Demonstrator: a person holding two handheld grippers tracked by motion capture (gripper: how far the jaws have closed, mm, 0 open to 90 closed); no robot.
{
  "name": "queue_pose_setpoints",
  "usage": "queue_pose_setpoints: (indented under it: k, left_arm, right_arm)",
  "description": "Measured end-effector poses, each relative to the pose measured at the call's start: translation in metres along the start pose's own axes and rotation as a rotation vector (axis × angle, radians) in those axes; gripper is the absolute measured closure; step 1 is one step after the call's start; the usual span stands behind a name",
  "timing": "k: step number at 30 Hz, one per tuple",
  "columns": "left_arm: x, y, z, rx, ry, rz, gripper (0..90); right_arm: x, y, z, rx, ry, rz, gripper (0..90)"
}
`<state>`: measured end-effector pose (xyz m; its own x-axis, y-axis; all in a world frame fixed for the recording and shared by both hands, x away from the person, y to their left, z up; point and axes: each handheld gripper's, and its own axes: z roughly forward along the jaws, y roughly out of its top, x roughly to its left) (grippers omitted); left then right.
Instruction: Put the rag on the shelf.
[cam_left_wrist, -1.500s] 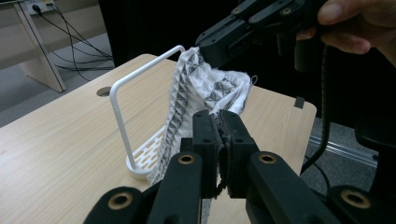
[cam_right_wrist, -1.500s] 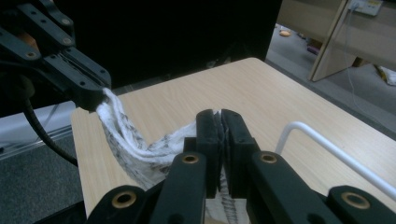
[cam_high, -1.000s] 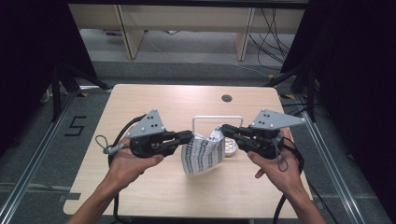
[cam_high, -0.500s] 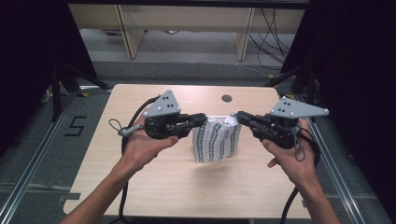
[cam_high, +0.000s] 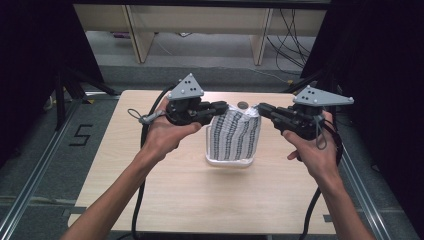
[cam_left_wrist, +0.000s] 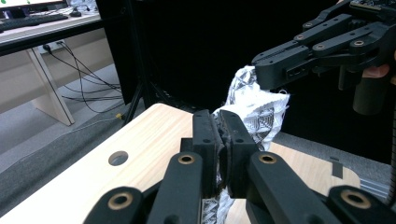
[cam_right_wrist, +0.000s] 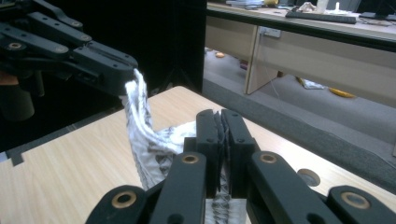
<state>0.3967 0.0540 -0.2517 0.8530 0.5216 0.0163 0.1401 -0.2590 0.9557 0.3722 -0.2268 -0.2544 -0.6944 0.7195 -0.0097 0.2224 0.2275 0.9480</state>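
Both grippers have risen and travelled toward twelve o'clock since the earlier pictures, carrying the patterned cloth (cam_high: 234, 135) from a crumpled bunch into a hanging sheet. It now dangles between them over the middle of the wooden table (cam_high: 150, 190), its lower edge reaching a white tray (cam_high: 229, 162) below; whether it touches that tray I cannot tell.

At nine o'clock of the cloth, the left gripper (cam_high: 222, 106) has its jaws pressed together on one top corner. At three o'clock, the right gripper (cam_high: 261, 108) pinches the opposite corner in the same way. Each gripper view shows fabric caught between its own black jaws.

Judging by the folds and droop, the cloth is light, limp and thin. It should hold no shape of its own, so the top corners or hem look like the sensible places to grip, and the spread between hands will govern how flat it hangs.
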Motion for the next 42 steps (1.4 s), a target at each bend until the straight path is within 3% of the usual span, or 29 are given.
queue_pose_setpoints:
  k: [5,7,10,12,14,19,23,29,33,39,41,42]
  left_arm:
    - [0.013,0.005,0.010,0.011,0.014,-0.012,85.4]
    - [0.020,0.008,0.015,0.015,0.020,-0.027,85.4]
    - [0.031,0.009,0.025,0.010,0.037,-0.045,85.5]
    - [0.039,0.009,0.030,0.009,0.059,-0.055,85.5]
    - [0.048,0.010,0.035,-0.004,0.082,-0.082,85.4]
    - [0.066,0.010,0.044,-0.018,0.111,-0.136,85.5]
    - [0.073,0.010,0.049,-0.026,0.118,-0.159,85.4]
    - [0.087,0.002,0.070,-0.018,0.144,-0.206,85.3]
    - [0.095,-0.003,0.077,-0.018,0.157,-0.244,85.0]
    - [0.101,-0.013,0.090,0.012,0.146,-0.288,84.4]
    - [0.102,-0.016,0.093,0.031,0.145,-0.292,83.9]
    - [0.102,-0.017,0.094,0.034,0.144,-0.296,83.5]
  right_arm:
    - [-0.008,0.009,0.013,0.003,0.010,0.027,87.1]
    - [-0.013,0.011,0.019,0.001,-0.014,0.006,87.2]
    - [-0.020,0.015,0.028,0.005,-0.016,0.032,87.1]
    - [-0.027,0.018,0.035,0.000,-0.031,0.025,87.1]
    - [-0.031,0.019,0.041,0.010,-0.026,0.069,87.1]
    - [-0.044,0.020,0.056,0.017,-0.035,0.106,87.1]
    - [-0.053,0.018,0.065,0.025,-0.042,0.109,87.1]
    - [-0.064,0.010,0.082,0.049,-0.050,0.165,87.1]
    - [-0.071,0.007,0.089,0.051,-0.031,0.201,87.1]
    - [-0.083,-0.003,0.106,0.086,-0.055,0.235,86.9]
    - [-0.086,-0.006,0.109,0.095,-0.074,0.221,86.8]
    - [-0.087,-0.008,0.111,0.105,-0.075,0.246,86.8]
